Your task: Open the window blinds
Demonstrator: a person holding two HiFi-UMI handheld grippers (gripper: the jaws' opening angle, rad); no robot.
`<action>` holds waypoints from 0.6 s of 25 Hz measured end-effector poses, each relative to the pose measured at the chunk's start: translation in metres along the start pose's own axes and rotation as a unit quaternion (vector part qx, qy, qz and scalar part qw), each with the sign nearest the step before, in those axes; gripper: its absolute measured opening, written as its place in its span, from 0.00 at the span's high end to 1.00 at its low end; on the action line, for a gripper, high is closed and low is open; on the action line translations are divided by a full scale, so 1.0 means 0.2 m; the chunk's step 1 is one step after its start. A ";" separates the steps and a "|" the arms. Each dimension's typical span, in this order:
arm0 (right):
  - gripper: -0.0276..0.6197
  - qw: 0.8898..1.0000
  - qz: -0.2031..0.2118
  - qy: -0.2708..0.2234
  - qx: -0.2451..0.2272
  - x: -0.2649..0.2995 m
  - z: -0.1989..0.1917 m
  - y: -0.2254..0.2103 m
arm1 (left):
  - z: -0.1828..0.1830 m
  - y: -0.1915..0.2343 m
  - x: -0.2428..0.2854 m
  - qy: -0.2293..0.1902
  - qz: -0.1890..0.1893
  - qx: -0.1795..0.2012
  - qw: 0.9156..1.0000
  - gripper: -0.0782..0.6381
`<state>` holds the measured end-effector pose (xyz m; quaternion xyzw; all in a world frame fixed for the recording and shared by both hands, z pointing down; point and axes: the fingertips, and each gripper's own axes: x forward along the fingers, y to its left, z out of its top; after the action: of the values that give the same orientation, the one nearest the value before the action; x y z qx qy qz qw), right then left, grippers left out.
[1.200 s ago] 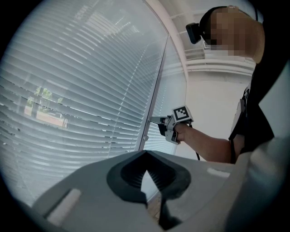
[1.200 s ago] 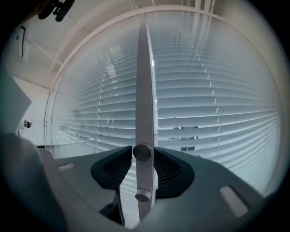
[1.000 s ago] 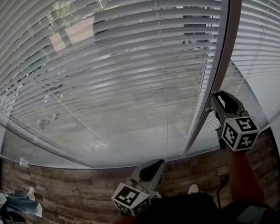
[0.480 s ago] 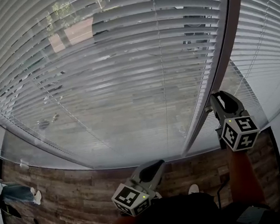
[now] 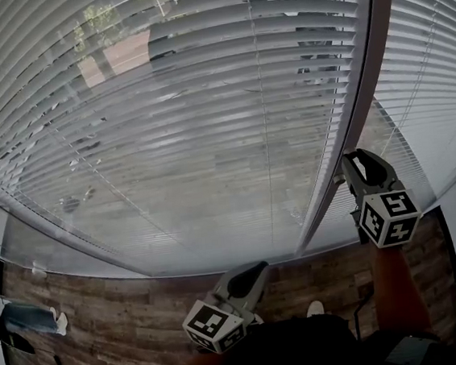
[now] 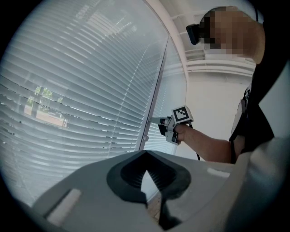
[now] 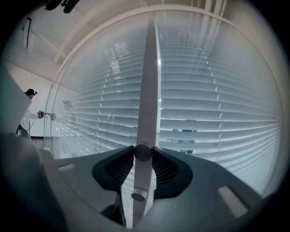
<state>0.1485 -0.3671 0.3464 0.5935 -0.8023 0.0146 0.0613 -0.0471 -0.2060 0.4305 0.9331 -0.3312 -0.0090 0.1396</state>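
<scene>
left gripper [image 5: 257,268]: nearest item, low and well back from the post [image 5: 363,82], to its left. jaws drawn together, nothing between them. idle.

right gripper [image 5: 354,160]: at the post, pointing roughly level. jaws closed on the knob [image 7: 142,152], pads pressed to its two sides.

knob: round, mounted on the face of the post. a second knob [image 7: 139,195] sits just below it, untouched.

post: upright grey bar between the two blinds.

left blind [image 5: 203,99]: left of the post. slats part-tilted, with a street and buildings showing dimly through the gaps.

right blind [image 5: 433,51]: right of the post. slats look flatter and show less of the outside.

change over the last second: none to speak of. both grippers are where they were, the grip is the same, and the slat tilt looks much as before.

meaning for the task: the grip is secured, but the slats are only partly open. judged next step: roll the right gripper to turn the knob further.
</scene>
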 end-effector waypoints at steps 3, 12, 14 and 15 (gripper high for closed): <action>0.73 1.000 -0.003 0.003 -0.016 0.00 0.00 0.00 | -0.01 0.00 0.01 0.001 -0.001 0.001 1.000 0.89; 0.73 0.991 -0.023 0.021 -0.132 0.00 0.00 0.01 | 0.00 0.00 0.01 -0.001 -0.001 0.003 1.000 0.89; 0.73 0.984 -0.029 0.025 -0.172 0.00 0.01 0.02 | 0.00 0.00 0.01 0.002 0.000 0.005 1.000 0.89; 0.73 0.980 -0.032 0.027 -0.194 0.00 0.01 0.02 | 0.00 0.00 0.01 0.001 0.000 0.004 1.000 0.89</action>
<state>0.1438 -0.3669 0.3438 0.5948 -0.7688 -0.1272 0.1975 -0.0453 -0.2068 0.4297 0.9336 -0.3313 -0.0063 0.1360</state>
